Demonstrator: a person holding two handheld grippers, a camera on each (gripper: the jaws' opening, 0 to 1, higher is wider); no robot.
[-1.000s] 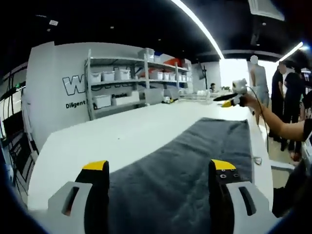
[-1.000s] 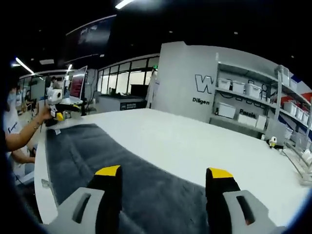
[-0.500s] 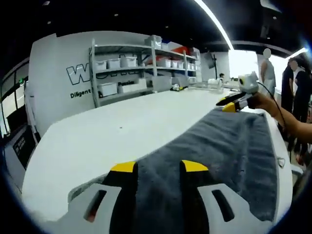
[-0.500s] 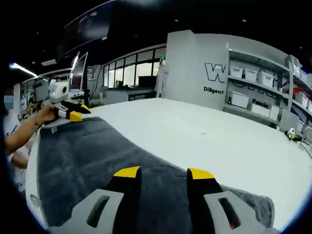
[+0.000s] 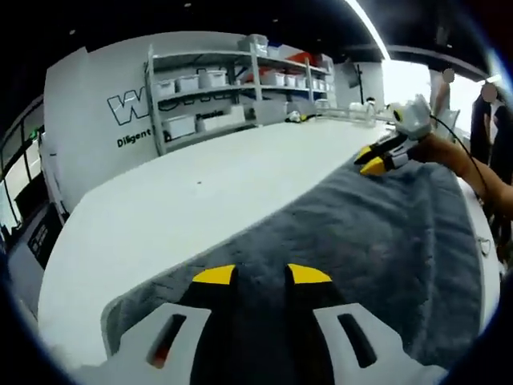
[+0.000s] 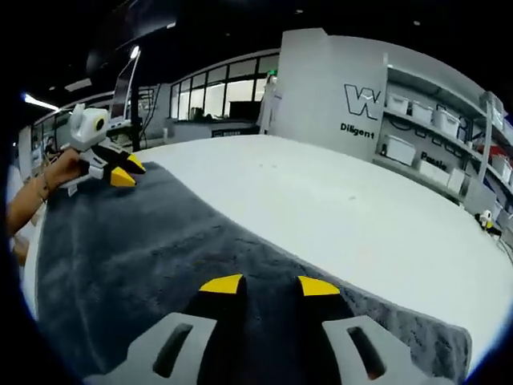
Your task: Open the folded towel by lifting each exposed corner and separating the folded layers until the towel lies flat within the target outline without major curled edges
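in the left gripper view the left gripper sits low over one end of the dark grey towel, its yellow-tipped jaws drawn close with a fold of towel pinched in the narrow gap. the towel runs ahead of it across the white table to the far end, where the right gripper comes in from the right, tips nearly closed on the cloth edge. in the right gripper view the right gripper likewise nips the towel between nearly closed jaws; the left gripper is far ahead-left. shelving with bins stands beyond the table.
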